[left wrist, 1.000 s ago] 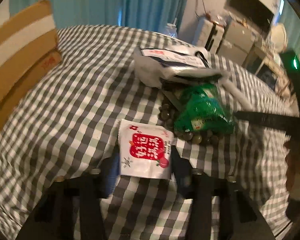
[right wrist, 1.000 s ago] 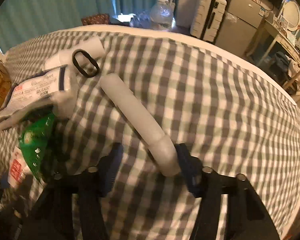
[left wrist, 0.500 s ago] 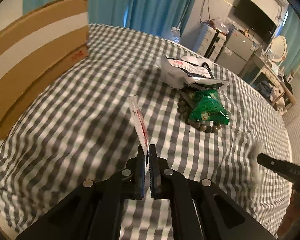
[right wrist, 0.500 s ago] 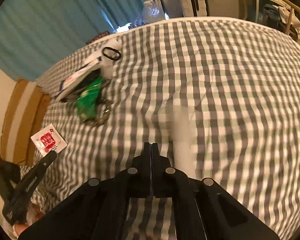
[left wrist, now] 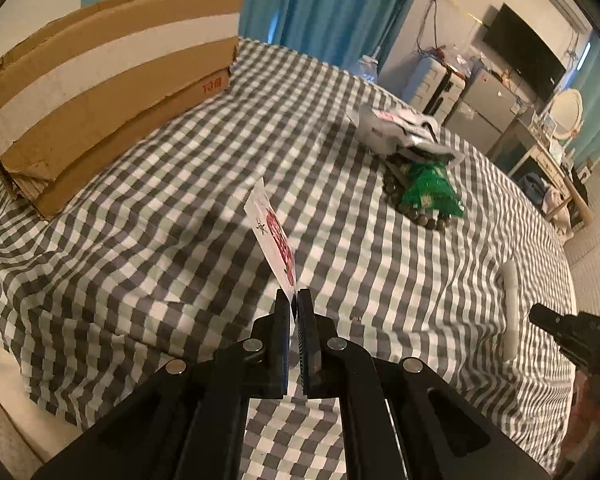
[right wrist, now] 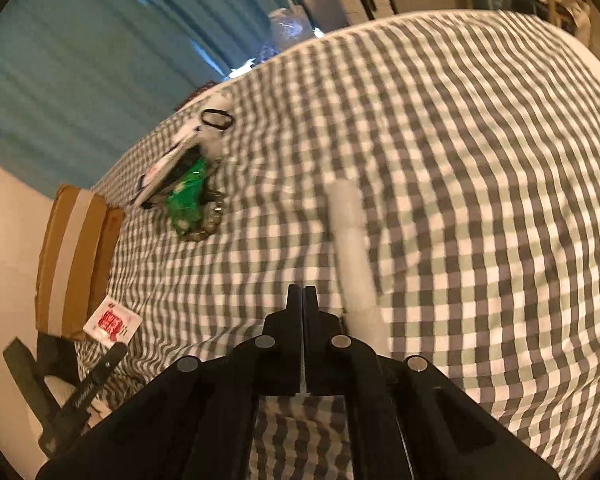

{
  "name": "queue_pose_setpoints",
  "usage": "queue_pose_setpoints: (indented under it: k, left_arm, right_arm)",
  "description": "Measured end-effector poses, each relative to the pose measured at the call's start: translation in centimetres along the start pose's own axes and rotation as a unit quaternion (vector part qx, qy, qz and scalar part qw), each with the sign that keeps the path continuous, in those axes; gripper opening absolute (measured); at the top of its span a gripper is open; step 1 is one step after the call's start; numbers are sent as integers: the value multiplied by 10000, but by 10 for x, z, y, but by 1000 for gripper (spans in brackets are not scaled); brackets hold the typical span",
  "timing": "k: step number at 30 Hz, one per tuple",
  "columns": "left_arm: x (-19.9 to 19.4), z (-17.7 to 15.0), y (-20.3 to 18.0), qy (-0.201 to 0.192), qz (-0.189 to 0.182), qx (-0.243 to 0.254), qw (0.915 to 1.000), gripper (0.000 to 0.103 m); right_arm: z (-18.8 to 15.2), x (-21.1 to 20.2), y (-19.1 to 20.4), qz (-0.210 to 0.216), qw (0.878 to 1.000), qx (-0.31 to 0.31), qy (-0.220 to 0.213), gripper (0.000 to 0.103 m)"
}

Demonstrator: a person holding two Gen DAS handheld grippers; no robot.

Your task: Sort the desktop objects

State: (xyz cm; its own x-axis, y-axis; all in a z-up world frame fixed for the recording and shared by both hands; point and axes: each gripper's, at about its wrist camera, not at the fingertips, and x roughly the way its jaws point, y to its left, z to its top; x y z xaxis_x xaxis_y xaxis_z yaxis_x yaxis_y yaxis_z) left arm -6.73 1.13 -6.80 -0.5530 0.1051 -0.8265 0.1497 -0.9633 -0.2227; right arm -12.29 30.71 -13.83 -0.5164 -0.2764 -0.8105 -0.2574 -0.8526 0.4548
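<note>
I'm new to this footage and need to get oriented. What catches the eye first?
The left hand-held gripper pinches a white sachet with red print above the checked cloth. A cardboard box stands far left. The right hand-held gripper is shut beside a white tube.

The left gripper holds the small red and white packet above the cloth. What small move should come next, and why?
Probably carry the red-and-white packet left toward the cardboard box. The left gripper is shut on its edge and it hangs clear of the checkered cloth, apart from the green bag pile.
</note>
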Motion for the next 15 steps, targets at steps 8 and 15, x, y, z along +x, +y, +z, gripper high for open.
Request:
queue_pose_setpoints:
  k: [8,15]
  left_arm:
    - [32,-2,1,338,45,-38,9994,15]
    - [44,8,20,392,-303,-488,9976,22]
  right_arm:
    - [6,16,-13,174,9997,144,126,15]
    - [8,43,-8,59,9992,-36,383,20]
